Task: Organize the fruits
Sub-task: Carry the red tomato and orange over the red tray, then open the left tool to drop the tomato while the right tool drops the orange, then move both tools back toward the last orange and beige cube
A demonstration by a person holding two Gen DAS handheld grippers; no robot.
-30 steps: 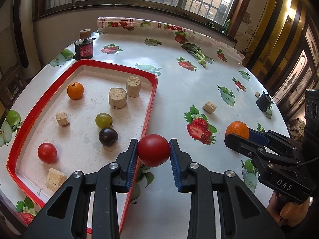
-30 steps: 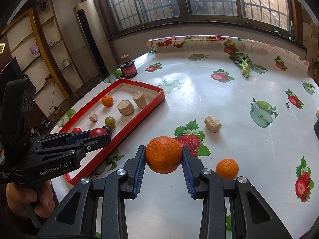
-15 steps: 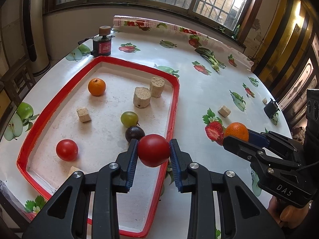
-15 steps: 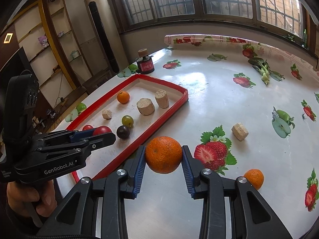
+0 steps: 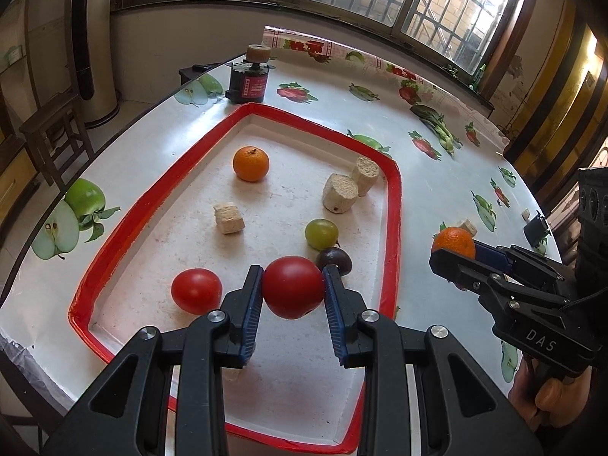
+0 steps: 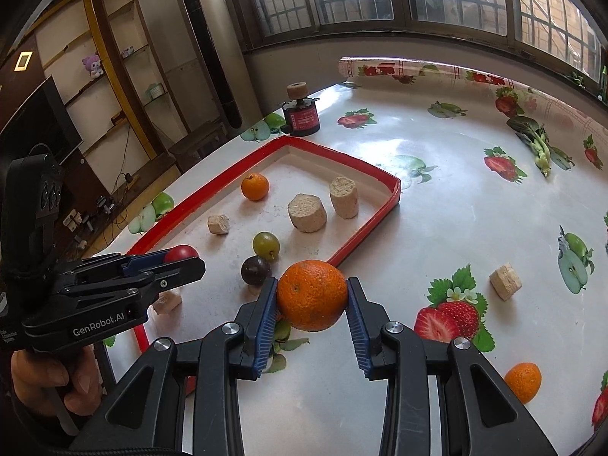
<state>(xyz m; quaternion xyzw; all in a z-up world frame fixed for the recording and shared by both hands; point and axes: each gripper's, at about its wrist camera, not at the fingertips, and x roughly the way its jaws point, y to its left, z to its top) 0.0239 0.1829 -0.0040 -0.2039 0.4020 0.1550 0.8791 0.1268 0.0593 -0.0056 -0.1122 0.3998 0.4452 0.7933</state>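
Left tongs [image 5: 292, 292] clamp a red tomato [image 5: 292, 292], right tongs [image 6: 311, 296] an orange [image 6: 311, 294], near the red tray [image 5: 395, 205]; five fruits sit inside, one small orange [image 6: 523, 382] remains on the surface [image 6: 456, 197].

A cork block [image 5: 231, 374] hides behind the left tongs [image 5: 292, 292]; possibly another block.

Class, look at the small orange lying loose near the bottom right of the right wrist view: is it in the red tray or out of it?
Out. The small orange lies on the tablecloth, well clear of the red tray.
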